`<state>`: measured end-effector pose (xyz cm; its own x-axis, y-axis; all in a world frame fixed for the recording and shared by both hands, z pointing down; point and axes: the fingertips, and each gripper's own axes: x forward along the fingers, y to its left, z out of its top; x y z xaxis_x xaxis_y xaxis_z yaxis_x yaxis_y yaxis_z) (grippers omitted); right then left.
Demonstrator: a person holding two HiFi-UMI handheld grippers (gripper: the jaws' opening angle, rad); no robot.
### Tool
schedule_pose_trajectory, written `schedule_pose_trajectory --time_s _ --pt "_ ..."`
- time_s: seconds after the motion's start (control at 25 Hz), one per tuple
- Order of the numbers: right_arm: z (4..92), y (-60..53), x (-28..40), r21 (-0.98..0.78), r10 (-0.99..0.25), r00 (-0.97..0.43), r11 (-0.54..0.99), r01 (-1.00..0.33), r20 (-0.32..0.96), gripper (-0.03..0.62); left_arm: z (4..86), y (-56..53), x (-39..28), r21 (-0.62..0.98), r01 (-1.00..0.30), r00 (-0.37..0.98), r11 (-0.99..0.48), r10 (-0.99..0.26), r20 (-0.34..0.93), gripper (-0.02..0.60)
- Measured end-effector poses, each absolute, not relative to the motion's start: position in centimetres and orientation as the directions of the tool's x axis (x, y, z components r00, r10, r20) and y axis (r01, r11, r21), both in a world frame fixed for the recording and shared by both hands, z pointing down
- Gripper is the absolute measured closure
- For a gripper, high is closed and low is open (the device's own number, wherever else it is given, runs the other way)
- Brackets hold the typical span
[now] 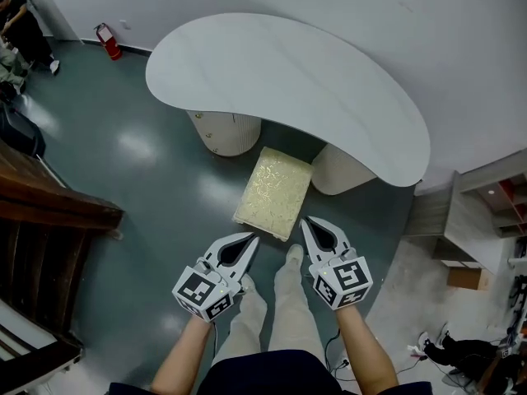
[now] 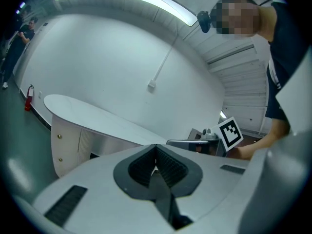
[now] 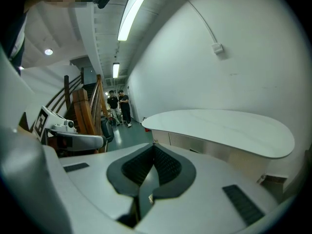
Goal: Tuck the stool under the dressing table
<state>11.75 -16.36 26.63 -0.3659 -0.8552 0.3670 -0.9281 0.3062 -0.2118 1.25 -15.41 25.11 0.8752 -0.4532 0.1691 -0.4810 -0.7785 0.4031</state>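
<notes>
The white kidney-shaped dressing table [image 1: 288, 81] stands against the wall on two round cream pedestals, one on the left [image 1: 224, 132] and one on the right [image 1: 339, 169]. The stool [image 1: 274, 189], with a pale yellow textured cushion, sits between them; its far end is just under the table edge and most of it sticks out toward me. My left gripper [image 1: 251, 239] and right gripper [image 1: 306, 222] hover just short of the stool's near end, both shut and holding nothing. The gripper views show the table [image 2: 97, 113] [image 3: 224, 128] ahead, not the stool.
My own legs and shoe [image 1: 293, 256] stand just behind the stool. Dark wooden stairs [image 1: 49, 212] fill the left side. A red fire extinguisher [image 1: 107, 41] leans at the far wall. Shelving [image 1: 486, 220] stands at the right. Two people [image 3: 119, 106] stand down the corridor.
</notes>
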Motion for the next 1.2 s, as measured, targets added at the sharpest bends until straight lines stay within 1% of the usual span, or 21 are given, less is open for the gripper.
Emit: schedule_pose_trajectory --time_s 0.24,0.48,0.68,0.88,1.2 --pt "30.0 -15.9 12.1 -0.237 -0.845 -0.357 0.281 -0.930 0.397 0.585 28.5 -15.2 1.7 0.430 -0.483 0.875 -0.763 -0.439 0.205 0.569" --pt "32.7 -16.3 12.4 -0.247 -0.836 -0.357 0.274 -0.929 0.416 0.585 31.1 -16.4 2.8 0.403 -0.496 0.868 -0.769 -0.440 0.230 0.569" --pt "34.9 -17.2 12.5 -0.229 -0.825 -0.368 0.294 -0.928 0.429 0.585 33.4 -16.7 2.7 0.416 -0.516 0.856 -0.749 -0.453 0.248 0.569" --pt "36.6 -18.5 12.7 -0.238 -0.828 -0.356 0.277 -0.931 0.433 0.585 35.8 -17.8 2.2 0.387 -0.537 0.843 -0.750 -0.456 0.285 0.569" --pt "40.0 -19.2 12.5 -0.261 -0.826 -0.347 0.251 -0.932 0.445 0.585 38.7 -19.0 2.2 0.385 -0.544 0.837 -0.746 -0.449 0.313 0.569"
